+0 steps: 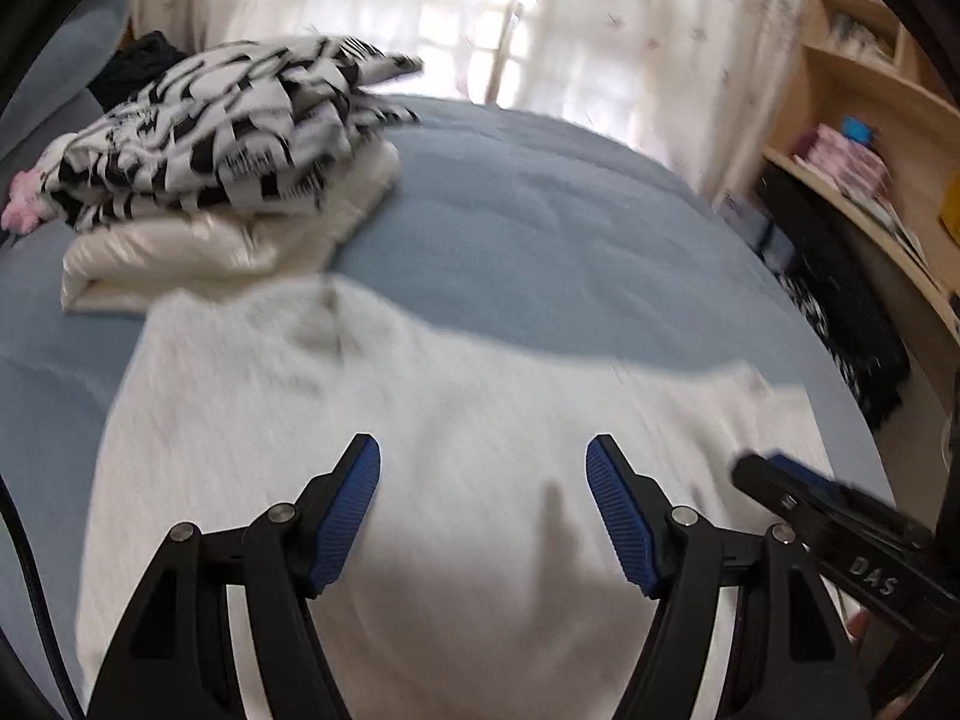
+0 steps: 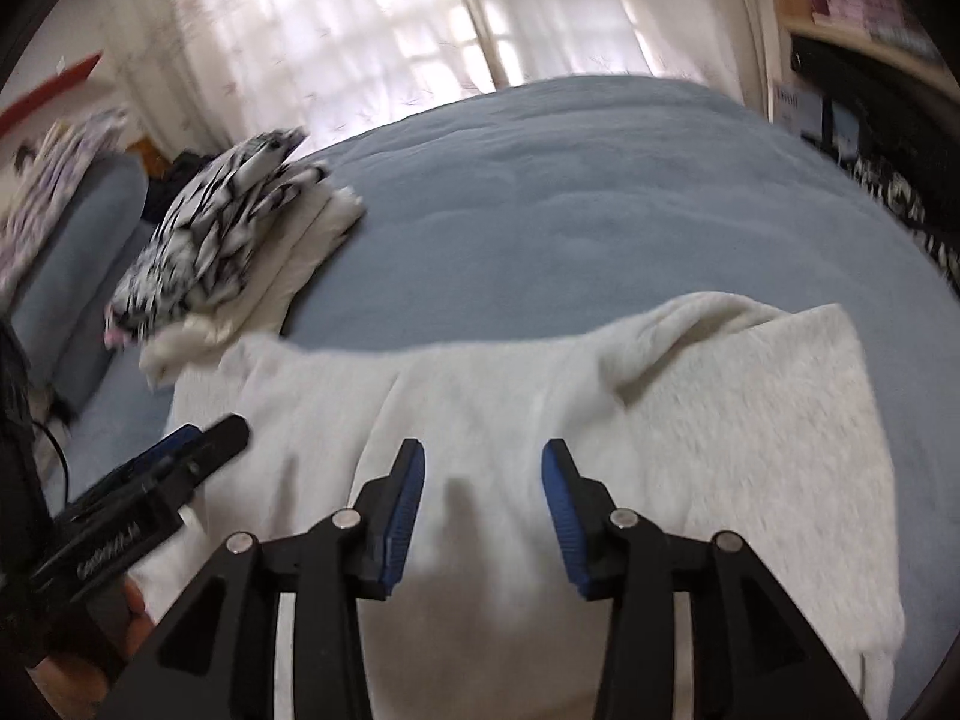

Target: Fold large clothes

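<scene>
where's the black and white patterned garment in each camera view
Left wrist view: the black and white patterned garment sits upper left, on a folded cream pile.
Right wrist view: the same garment lies at left, mid-height, on that pile.
Shared landmark: the blue bedspread beneath both.

Home bedroom: bed with blue blanket (image 2: 600, 192), curtained window (image 2: 372, 30), wooden bookshelf (image 1: 864, 120), folded clothes stack (image 1: 228, 168)

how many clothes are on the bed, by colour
White fleece garment, spread out near the grippers: 1
Black-and-white patterned garment, folded, top of the stack: 1
Cream garment, folded beneath it: 1
Total: 3
</scene>
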Demonstrator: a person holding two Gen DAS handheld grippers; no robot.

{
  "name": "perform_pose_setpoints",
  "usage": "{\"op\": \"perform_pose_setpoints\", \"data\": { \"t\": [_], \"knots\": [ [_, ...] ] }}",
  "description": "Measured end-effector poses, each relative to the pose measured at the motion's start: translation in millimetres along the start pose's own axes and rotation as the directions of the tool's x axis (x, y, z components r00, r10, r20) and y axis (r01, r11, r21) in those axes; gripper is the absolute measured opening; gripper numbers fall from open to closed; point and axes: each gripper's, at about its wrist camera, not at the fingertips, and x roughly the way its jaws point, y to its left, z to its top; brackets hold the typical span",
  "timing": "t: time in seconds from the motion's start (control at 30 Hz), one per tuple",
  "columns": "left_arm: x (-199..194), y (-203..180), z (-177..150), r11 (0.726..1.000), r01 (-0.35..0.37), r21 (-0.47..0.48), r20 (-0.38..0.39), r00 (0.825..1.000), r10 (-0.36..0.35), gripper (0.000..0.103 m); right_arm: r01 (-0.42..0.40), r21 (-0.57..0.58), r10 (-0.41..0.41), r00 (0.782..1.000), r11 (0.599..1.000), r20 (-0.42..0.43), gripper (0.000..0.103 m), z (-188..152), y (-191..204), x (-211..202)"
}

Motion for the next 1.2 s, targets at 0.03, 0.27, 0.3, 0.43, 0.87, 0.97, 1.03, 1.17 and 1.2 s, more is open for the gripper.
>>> {"op": "perform_pose_setpoints", "data": {
  "t": [0.03,0.27,0.3,0.43,0.87,0.97,1.03,1.17,1.2],
  "knots": [
    [-5,-2,-9,1.000,0.002,0.010,-0.009,1.000,-0.002,0.070,-0.008,-0.012,0.008,1.000,1.000,-0.001,0.042,-5,5,-1],
    [15,-4,-56,0.993,-0.077,0.092,-0.084,0.993,0.085,0.074,0.034,-0.080,-0.042,0.994,0.996,-0.100,0.043,-44,0,25],
    [15,-4,-56,0.993,-0.083,0.090,-0.088,0.992,0.091,0.075,0.035,-0.077,-0.043,0.994,0.996,-0.105,0.044,-45,-1,24],
    [6,-1,-56,0.994,-0.091,0.065,-0.112,0.989,0.098,0.075,0.044,-0.057,-0.051,0.989,0.997,-0.141,0.047,-52,-6,11],
    [-136,34,-84,0.994,-0.094,-0.057,-0.038,0.995,0.092,0.075,-0.016,0.054,0.021,0.996,0.998,-0.083,0.047,-88,-8,-93],
    [-173,40,-91,0.992,-0.113,-0.049,0.013,0.993,0.114,0.076,-0.037,0.053,0.039,0.999,0.998,-0.038,0.047,-96,-3,-125],
    [-198,45,-98,0.991,-0.125,-0.043,0.042,0.991,0.127,0.077,-0.038,0.034,0.039,0.999,0.999,-0.011,0.047,-100,3,-141],
    [-234,52,-114,0.986,-0.164,-0.021,0.069,0.984,0.165,0.077,-0.043,-0.006,0.043,0.998,0.999,0.036,0.047,-113,13,-171],
    [-241,54,-120,0.985,-0.174,-0.018,0.070,0.982,0.175,0.077,-0.052,-0.018,0.053,0.998,0.998,0.046,0.047,-118,16,-179]
  ]
}}
